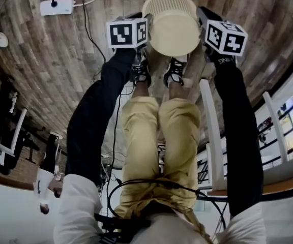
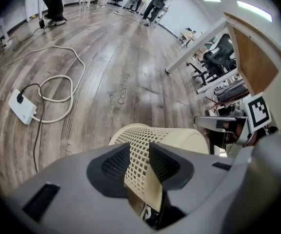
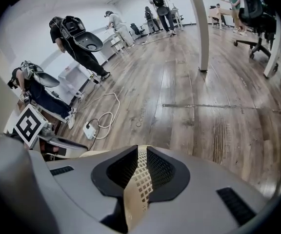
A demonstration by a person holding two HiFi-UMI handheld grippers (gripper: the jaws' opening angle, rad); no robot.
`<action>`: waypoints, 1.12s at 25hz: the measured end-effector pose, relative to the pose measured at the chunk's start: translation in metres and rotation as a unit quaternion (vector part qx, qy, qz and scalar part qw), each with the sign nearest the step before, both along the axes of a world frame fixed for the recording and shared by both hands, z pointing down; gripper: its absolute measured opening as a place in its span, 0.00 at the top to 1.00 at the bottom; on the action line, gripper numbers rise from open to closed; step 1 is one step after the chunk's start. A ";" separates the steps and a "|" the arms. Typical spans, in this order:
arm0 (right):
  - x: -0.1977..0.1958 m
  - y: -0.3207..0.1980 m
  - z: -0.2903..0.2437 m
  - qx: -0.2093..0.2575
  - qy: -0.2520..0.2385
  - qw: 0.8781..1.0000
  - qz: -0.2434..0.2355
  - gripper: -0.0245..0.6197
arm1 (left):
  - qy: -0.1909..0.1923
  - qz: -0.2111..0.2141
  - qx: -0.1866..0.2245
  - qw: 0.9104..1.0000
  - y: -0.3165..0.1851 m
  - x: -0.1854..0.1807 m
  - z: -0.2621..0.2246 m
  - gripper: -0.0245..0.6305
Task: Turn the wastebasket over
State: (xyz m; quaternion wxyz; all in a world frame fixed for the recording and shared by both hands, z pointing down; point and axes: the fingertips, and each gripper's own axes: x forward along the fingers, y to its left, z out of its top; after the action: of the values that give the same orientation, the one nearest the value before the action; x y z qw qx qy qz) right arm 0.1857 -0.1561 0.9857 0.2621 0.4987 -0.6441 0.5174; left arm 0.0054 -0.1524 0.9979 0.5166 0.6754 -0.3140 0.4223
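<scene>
Head view, wastebasket: the cream wastebasket [image 1: 173, 30] hangs between the two grippers, above the person's shoes [image 1: 142, 71]. A smooth round face is turned to the camera and the mesh wall runs away behind it; I cannot tell whether that face is the closed bottom.
Head view, grippers: the left gripper [image 1: 146, 38] is at the basket's left side and the right gripper [image 1: 203, 30] at its right side, both pointing steeply down.
Head view, room: bare wood floor [image 1: 45, 60] lies left of the basket. A power strip [image 1: 57, 5] with its cable sits well off to the upper left. White table legs [image 1: 213, 131] stand close on the right.
Left gripper view, claw: the left gripper [image 2: 139, 162] has its jaws parted, with the basket's latticed wall [image 2: 138, 167] standing between the pads. That wall ends in a plain band at its near edge.
Left gripper view, room: the floor [image 2: 116, 57] ahead is open. The power strip [image 2: 22, 106] and looped white cable [image 2: 57, 89] lie to the left, a desk [image 2: 204, 45] and chairs to the right.
Right gripper view, claw: the right gripper [image 3: 139, 167] is closed tight on a strip of the mesh wall [image 3: 139, 179], pinched between both pads.
Right gripper view, room: wide clear floor [image 3: 218, 106] lies ahead. A white post [image 3: 199, 28] and an office chair [image 3: 252, 13] are farther off. The power strip [image 3: 88, 129] lies to the left.
</scene>
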 end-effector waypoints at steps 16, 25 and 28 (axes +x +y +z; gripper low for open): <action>-0.002 0.042 0.072 -0.158 -0.183 0.934 0.264 0.44 | 0.099 -0.247 -0.159 0.951 0.004 0.005 0.050 0.58; -0.013 0.047 0.058 -0.122 -0.202 0.930 0.280 0.45 | 0.139 -0.288 -0.144 0.937 0.006 0.002 0.035 0.60; -0.017 0.028 0.036 -0.075 -0.208 0.937 0.270 0.45 | 0.160 -0.281 -0.097 0.941 -0.012 -0.001 0.012 0.60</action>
State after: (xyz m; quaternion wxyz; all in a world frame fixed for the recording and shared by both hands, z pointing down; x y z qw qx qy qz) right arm 0.1682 -0.1286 1.0215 0.0097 0.5138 -0.4845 0.7079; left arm 0.0040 -0.1647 1.0103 0.7207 0.5649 -0.3618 0.1752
